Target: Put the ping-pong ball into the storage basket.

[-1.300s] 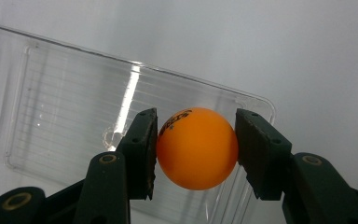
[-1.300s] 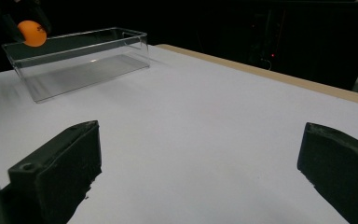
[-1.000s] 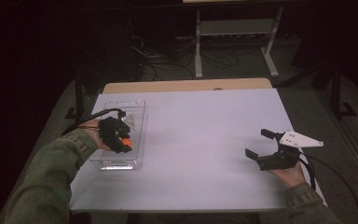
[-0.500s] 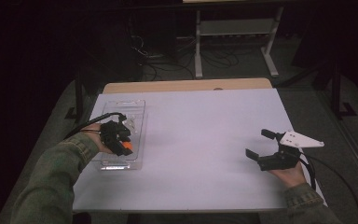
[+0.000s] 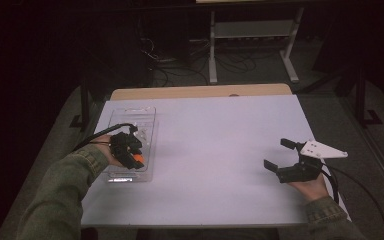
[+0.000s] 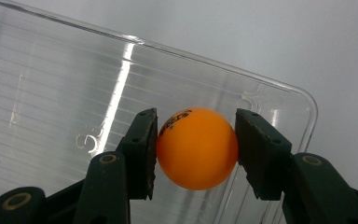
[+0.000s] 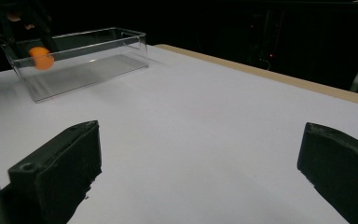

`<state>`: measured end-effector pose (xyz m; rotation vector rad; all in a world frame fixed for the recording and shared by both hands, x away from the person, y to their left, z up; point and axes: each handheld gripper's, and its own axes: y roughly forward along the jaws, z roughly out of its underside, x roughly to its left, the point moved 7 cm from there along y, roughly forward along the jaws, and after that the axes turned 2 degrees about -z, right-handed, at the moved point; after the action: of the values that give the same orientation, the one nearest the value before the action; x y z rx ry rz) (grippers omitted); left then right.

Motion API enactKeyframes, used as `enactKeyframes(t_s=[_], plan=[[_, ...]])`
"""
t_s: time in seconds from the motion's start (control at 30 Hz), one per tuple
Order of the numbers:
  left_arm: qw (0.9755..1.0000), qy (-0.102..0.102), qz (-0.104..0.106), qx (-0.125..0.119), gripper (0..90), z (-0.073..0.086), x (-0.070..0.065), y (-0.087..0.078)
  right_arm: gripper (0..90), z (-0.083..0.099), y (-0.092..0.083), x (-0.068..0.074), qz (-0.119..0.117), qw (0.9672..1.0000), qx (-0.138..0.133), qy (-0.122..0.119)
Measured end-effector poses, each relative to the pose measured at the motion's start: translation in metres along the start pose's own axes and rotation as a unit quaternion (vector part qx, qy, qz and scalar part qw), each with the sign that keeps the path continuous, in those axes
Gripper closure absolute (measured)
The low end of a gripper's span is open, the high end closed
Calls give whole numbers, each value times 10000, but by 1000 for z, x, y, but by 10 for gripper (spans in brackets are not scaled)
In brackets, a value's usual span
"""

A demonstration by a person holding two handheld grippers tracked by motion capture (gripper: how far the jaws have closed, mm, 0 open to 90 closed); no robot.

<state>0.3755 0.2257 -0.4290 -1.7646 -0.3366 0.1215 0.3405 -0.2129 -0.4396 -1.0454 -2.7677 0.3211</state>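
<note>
Orange ball (image 6: 197, 148) sits clamped between both pads of the left gripper (image 6: 196, 149), low in the middle of the left gripper view, above the clear plastic tray (image 6: 51, 93). In the high view that tray lies at the table's (image 5: 220, 135) left; the right gripper (image 5: 282, 156), at lower right, hangs spread wide, holding nothing.

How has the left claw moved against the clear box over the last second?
Yes, slightly: the left claw, shut on the orange ball, has drifted toward the near end of the clear box, which has stayed put on the table.
</note>
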Motion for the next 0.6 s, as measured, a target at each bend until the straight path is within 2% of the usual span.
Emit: enactKeyframes(t_s=[0.6], plan=[[9998,4,181,31,502,-2,-3,23,0,1,-1,-1,14,10000,25,3]])
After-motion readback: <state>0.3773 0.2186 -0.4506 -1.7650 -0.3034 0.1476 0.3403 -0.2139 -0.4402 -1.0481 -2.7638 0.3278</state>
